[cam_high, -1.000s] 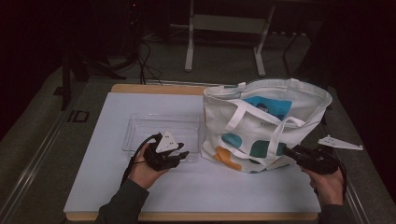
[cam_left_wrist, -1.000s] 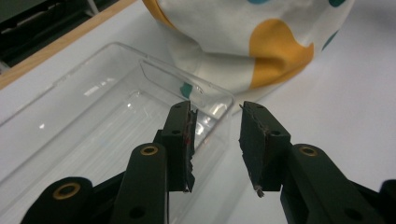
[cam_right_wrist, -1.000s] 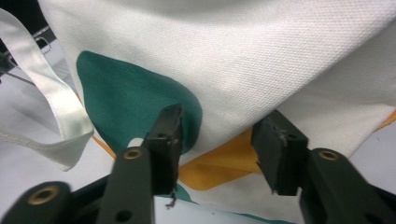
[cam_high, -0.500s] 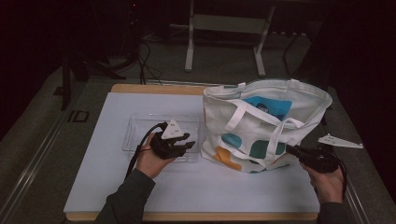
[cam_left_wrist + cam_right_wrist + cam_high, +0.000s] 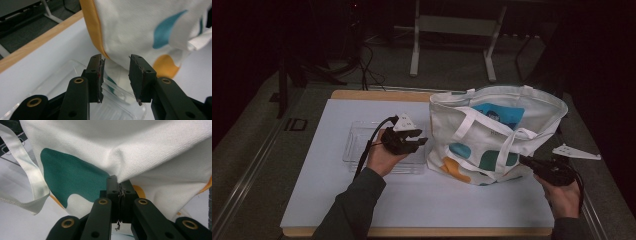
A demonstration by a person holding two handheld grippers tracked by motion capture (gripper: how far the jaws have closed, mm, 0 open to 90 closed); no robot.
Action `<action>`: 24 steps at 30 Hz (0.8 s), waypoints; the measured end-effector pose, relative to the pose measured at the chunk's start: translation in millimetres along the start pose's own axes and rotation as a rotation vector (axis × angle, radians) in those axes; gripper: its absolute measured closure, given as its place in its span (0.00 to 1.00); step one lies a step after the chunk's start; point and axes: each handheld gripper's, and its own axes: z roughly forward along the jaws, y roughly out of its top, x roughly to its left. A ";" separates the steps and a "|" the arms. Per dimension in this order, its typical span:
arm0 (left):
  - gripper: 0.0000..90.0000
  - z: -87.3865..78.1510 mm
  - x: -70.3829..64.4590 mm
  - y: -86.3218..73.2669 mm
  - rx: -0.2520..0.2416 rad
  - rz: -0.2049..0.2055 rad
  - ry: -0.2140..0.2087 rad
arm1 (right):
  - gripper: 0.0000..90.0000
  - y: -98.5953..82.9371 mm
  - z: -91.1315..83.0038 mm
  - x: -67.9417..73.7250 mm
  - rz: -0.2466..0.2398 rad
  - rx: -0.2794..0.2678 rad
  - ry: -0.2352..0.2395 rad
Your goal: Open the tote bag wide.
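Since earlier frame, left gripper (image 5: pixel 419 144) lifted toward white printed canvas tote bag (image 5: pixel 492 135), jaws apart; my right gripper (image 5: pixel 119 185) pinches soft, light cloth at near-right corner.

The tote bag (image 5: pixel 492 137) is woven cloth, off-white and matt, with a coarse canvas grain plain in the right gripper view; its teal, blue and orange patches look printed flat into the weave, and its straps are the same cloth. Just beside the bag, on its left, the tray (image 5: pixel 362 145) is clear, glossy plastic with soft reflections. Under both, the table top (image 5: pixel 327 190) is a smooth, matt white sheet, edged behind the bag by a bare strip that looks like pale wood. The left gripper (image 5: pixel 115 75) has matt black plastic jaws with brass-coloured rivets and rough, worn pads; the right gripper (image 5: pixel 120 195) looks the same.
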 end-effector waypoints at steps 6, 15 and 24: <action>0.68 11.1 10.0 16.8 -0.006 0.006 0.007 | 0.98 0.0 -0.2 -0.6 -0.001 -0.001 0.006; 0.71 24.8 16.5 31.5 -0.018 -0.001 -0.010 | 0.98 0.2 -1.3 -0.7 -0.003 -0.001 0.011; 0.97 22.8 14.4 35.3 -0.044 0.012 -0.018 | 0.98 0.8 -5.2 1.1 -0.017 -0.015 0.006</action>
